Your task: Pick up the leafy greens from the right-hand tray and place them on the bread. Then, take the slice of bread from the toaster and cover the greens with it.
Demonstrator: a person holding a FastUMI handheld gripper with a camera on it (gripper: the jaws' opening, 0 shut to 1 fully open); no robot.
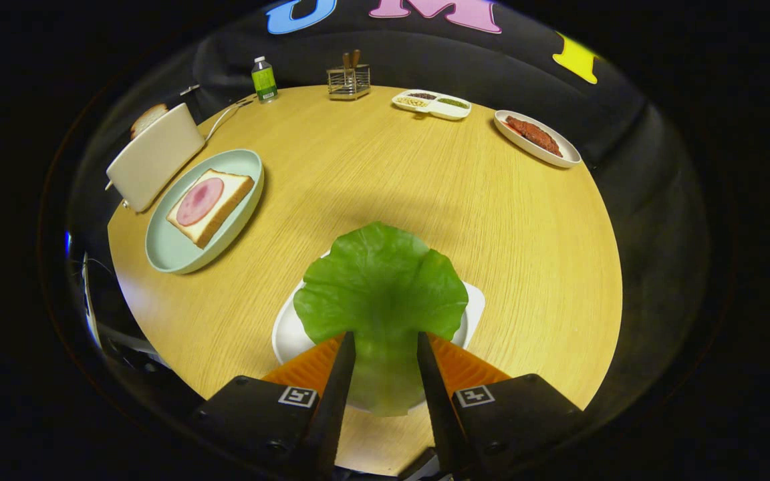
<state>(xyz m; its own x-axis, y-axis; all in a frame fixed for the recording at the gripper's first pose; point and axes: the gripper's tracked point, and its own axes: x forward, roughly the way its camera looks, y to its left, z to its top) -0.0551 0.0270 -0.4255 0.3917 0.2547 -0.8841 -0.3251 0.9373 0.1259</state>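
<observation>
My tool [385, 347] grips the broad, ruffled green lettuce leaf [381, 287] by its stem between both fingers, above a white tray [286, 331] on the round wooden tabletop [425, 180]. Far ahead to my left, ham-topped white bread [209, 205] lies on a pale green plate [171, 250], and beyond it a cream toaster [154, 157] holds another bread slice [148, 118].

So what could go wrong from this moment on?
The gripper has the lettuce leaf by its stem end only, so the broad blade may flop or slip free on the way over. The bread with ham lies on its plate close beside the toaster; a wide swing could clip it.
</observation>
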